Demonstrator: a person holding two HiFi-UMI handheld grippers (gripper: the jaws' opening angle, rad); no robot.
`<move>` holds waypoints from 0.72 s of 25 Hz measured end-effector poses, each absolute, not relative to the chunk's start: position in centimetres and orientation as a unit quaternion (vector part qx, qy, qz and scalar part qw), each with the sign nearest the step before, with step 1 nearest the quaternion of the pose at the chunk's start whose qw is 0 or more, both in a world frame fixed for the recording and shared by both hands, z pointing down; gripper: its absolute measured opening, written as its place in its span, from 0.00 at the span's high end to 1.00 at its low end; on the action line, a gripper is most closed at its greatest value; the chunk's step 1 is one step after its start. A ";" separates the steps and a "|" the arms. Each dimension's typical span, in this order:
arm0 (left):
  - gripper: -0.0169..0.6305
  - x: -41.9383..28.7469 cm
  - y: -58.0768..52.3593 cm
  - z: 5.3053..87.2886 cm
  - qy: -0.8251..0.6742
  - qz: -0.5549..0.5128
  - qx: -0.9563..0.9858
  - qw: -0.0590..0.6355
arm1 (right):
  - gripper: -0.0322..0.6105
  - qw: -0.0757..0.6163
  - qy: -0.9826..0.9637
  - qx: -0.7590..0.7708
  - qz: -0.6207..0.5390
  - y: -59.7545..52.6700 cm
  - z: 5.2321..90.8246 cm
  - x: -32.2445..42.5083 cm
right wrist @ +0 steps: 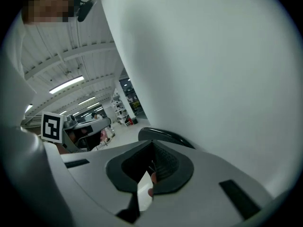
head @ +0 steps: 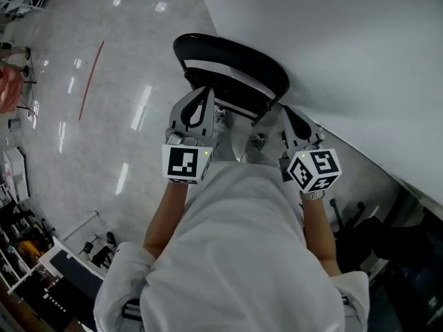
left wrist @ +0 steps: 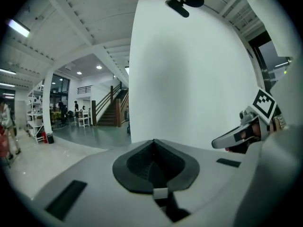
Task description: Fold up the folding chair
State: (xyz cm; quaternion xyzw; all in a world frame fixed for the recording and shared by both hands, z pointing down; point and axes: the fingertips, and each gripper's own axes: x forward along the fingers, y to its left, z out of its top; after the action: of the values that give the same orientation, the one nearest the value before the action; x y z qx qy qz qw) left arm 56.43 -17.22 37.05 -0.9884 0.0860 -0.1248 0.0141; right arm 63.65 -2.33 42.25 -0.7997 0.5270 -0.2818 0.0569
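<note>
The black folding chair (head: 232,64) stands on the floor against the white wall (head: 346,40); from above, its seat and back lie close together. My left gripper (head: 205,94) hovers just in front of the chair's left side, shut and empty. My right gripper (head: 286,111) is near the chair's right side, also shut with nothing in it. In the left gripper view the shut left gripper (left wrist: 154,144) faces the wall, with the right gripper's body (left wrist: 244,131) at the right. In the right gripper view the chair's curved black top (right wrist: 166,136) shows just beyond the shut right gripper (right wrist: 152,148).
Glossy pale floor (head: 131,95) spreads to the left, with a red line (head: 91,79) on it. Racks and gear (head: 41,254) crowd the lower left. Dark equipment (head: 387,247) sits at the lower right. A staircase (left wrist: 109,110) and distant people lie across the hall.
</note>
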 end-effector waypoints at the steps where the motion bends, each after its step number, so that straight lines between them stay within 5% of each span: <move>1: 0.96 55.9 -16.2 37.1 0.093 -0.124 -0.988 0.010 | 0.94 0.051 0.540 -0.791 -0.281 -2.3 42.5 63.0; 8: 0.96 48.1 -14.1 39.7 0.176 -0.178 -0.968 -0.022 | 0.94 0.033 0.616 -0.740 -0.268 -4.4 42.3 58.4; 18: 0.96 37.1 -16.0 38.8 0.289 -0.119 -0.944 -0.105 | 0.94 -0.018 0.696 -0.681 -0.228 -7.7 40.9 49.8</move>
State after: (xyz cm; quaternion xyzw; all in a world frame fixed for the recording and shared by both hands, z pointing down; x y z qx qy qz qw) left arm 37.14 -15.98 38.79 -0.9441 0.2891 -0.1187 -0.1054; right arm 49.76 -7.73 40.89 -0.6806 0.6962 -0.2276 -0.0183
